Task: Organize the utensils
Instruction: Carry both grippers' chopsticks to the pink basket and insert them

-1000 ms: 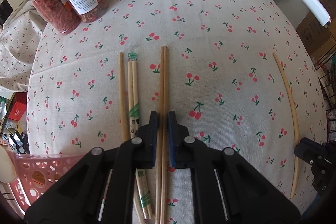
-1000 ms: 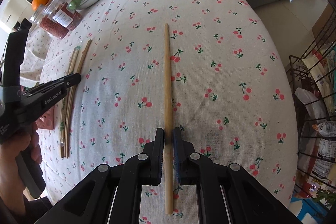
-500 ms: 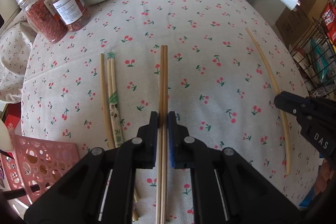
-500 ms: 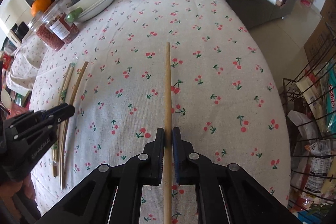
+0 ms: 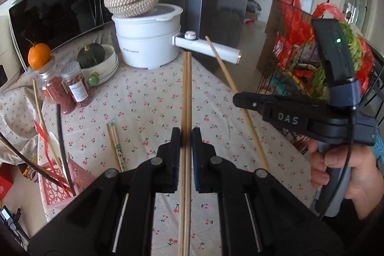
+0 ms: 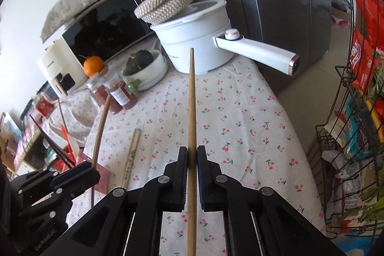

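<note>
My left gripper (image 5: 183, 136) is shut on a pair of plain wooden chopsticks (image 5: 186, 88), held up off the cherry-print tablecloth (image 5: 148, 107). My right gripper (image 6: 191, 155) is shut on a single long wooden chopstick (image 6: 192, 100), also lifted; it shows in the left wrist view (image 5: 236, 97) with the right gripper (image 5: 242, 98) at the right. A green-printed chopstick pair (image 5: 116, 145) lies on the cloth. A pink perforated basket (image 5: 61, 184) at the table's left edge holds several upright utensils.
A white electric pot (image 5: 148, 40) with a long handle stands at the back, a woven basket on its lid. Two jars (image 5: 72, 90), an orange, a bowl with a squash and a microwave are back left. A wire rack of groceries (image 6: 355, 112) is on the right.
Both grippers have risen and tilted up from the table, lifting their chopsticks off the cloth. The views now look across the table toward the pot and microwave.
</note>
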### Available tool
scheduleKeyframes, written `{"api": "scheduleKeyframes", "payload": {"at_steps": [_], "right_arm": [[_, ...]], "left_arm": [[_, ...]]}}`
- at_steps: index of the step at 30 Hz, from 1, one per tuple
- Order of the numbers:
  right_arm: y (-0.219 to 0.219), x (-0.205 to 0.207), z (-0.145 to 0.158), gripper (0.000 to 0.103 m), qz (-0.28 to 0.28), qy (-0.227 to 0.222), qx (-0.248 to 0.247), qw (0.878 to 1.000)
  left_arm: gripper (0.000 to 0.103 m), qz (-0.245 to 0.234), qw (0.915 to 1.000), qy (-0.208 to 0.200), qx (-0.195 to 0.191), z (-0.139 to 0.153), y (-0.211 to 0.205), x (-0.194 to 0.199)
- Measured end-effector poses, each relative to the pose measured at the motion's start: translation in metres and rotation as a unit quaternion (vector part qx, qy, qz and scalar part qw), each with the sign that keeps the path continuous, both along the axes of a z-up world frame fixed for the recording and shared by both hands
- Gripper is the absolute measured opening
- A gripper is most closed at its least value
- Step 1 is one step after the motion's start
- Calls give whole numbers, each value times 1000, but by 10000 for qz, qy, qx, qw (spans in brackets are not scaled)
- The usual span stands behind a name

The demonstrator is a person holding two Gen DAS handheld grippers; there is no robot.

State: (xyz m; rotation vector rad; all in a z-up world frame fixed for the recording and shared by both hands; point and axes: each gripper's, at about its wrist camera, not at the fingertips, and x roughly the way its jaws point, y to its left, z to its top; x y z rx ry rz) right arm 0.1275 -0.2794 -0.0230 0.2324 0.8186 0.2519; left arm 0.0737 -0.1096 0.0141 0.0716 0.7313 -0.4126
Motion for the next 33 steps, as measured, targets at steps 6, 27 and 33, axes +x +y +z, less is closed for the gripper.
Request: {"api": "scheduleKeyframes", "payload": {"at_steps": [6, 27, 33], "right_arm": [[15, -17, 24, 8, 159, -432, 188, 9988], [69, -19, 35, 8, 527, -939, 33, 9942], [91, -20, 37, 8, 624, -1056, 28, 9924]], "left_arm": [[10, -150, 9958, -878, -190, 51, 35, -27], [10, 1028, 9586, -2492, -914, 11, 170, 3], [11, 1120, 9555, -2607, -811, -7, 176, 16]]}}
